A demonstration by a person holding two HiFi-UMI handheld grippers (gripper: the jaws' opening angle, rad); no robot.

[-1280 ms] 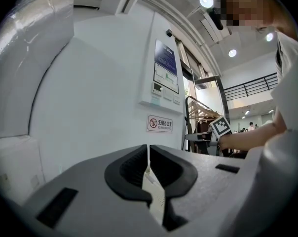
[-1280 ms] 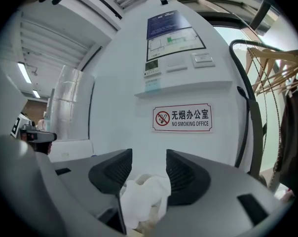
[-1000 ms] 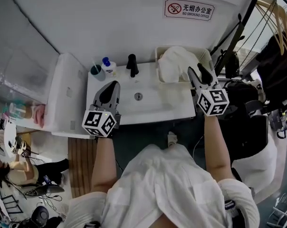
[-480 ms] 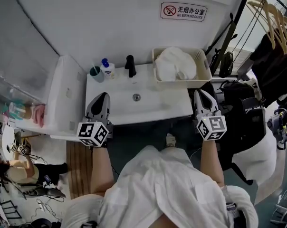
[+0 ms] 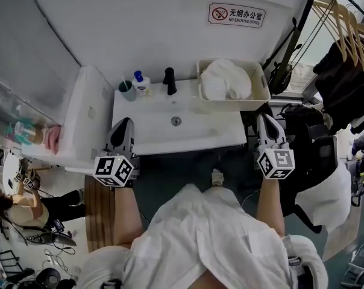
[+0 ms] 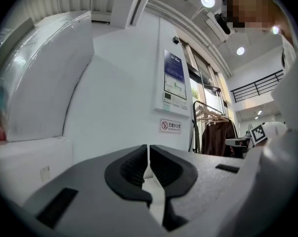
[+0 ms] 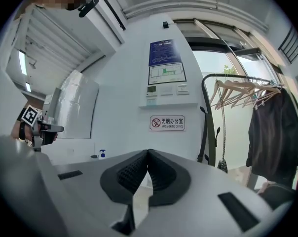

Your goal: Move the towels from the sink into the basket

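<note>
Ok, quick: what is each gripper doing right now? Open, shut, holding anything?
Left gripper: shut, nothing between its jaws.
Right gripper: shut, nothing between its jaws.

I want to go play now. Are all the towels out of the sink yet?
Looks done: the white towels lie in the basket, and the sink shows none. In hand: nothing; the left hand-held gripper and right hand-held gripper are shut and empty. Left: apparently nothing.
</note>
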